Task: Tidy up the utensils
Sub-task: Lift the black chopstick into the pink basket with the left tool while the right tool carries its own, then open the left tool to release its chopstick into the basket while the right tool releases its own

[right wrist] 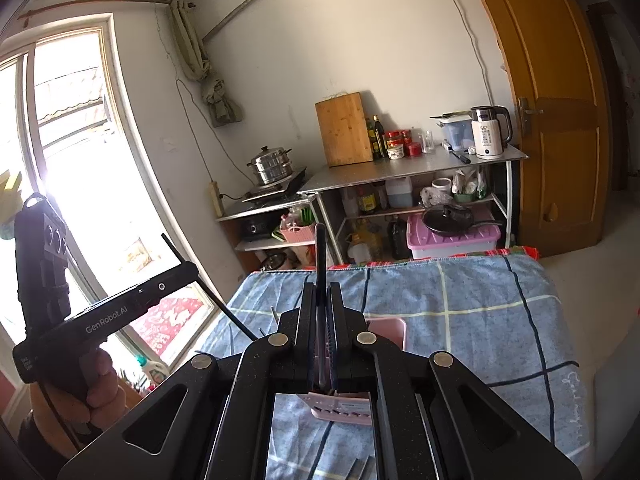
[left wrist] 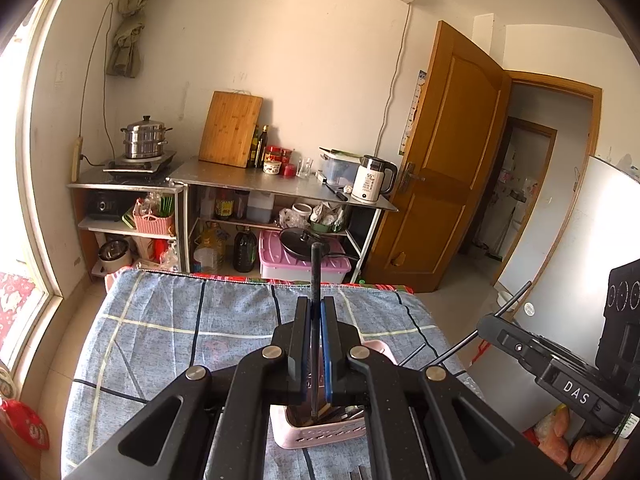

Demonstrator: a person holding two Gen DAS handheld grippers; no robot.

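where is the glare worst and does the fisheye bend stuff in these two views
Right wrist view: the window is blown out white, its panes mostly lost; its frame bows hard. Left wrist view: lighting is even, with only a bright strip of window at the left edge; the wooden door leans and curves. Both views: dark vignette corners, while the kettle and bamboo cutting board stay sharp.
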